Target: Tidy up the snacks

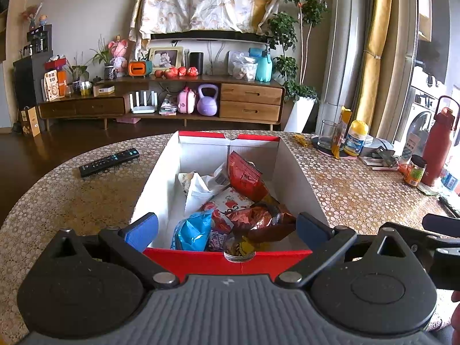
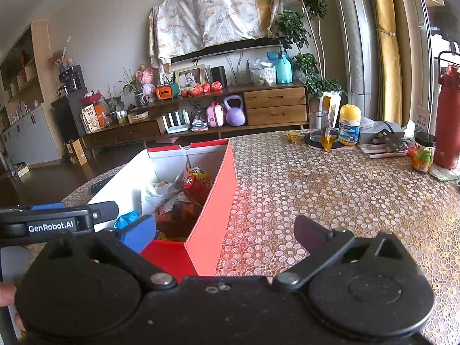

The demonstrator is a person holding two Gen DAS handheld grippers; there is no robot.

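Snack packets (image 1: 230, 201) in red box (image 1: 296, 172) on floral-patterned table (image 2: 330, 187), living room.

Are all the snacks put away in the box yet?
Mostly, it seems. The red cardboard box already holds several snack packets, such as a blue crinkly bag. Both the left gripper and right gripper are open, holding nothing. A small yellow wrapper remains on the table.
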